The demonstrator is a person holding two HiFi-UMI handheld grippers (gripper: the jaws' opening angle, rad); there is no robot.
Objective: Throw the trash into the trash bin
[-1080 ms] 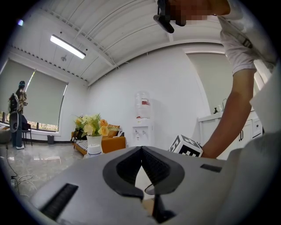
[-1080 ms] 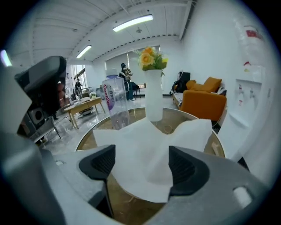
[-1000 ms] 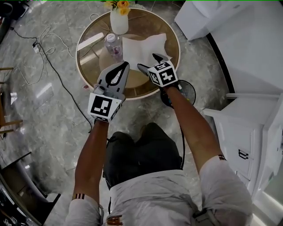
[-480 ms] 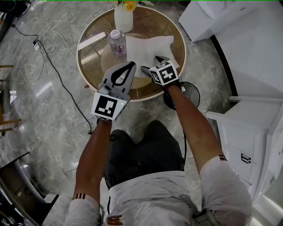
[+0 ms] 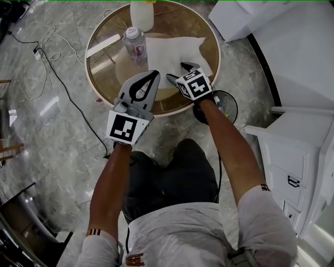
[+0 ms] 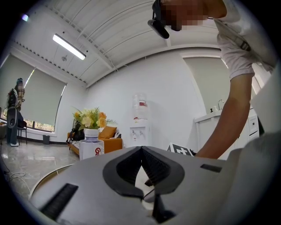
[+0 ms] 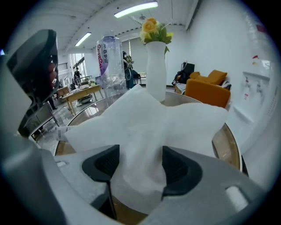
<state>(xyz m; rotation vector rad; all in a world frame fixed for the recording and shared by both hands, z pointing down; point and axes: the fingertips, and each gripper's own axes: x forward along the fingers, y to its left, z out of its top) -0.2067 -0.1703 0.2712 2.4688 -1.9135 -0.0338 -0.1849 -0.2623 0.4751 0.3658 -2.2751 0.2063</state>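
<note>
Both grippers have come lower over the table since the earlier frame, and the right one's jaws have just been closing with the tissue between them.

At the left of the head view lies the grey marble floor. On it stands the round glass-topped table with a gold rim. On the table's left half stands the clear plastic bottle with a pink label, and the white ceramic vase stands beyond it at the far edge. The right gripper view shows yellow flowers in the vase.

The left gripper hovers over the near edge of the table, just beside the right one. In its own view its jaws are pressed together with nothing in them.

The large crumpled white paper tissue, the trash, lies on the table to the right of the bottle. The right gripper points down at the tissue's near edge. In its own view the jaws stand spread, and the tissue bulges up into the gap and fills it from pad to pad. No firm pinch shows.

The round black mesh trash bin stands on the floor just beside the table's right edge, under the right forearm. The white cabinet with drawers stands further right.
</note>
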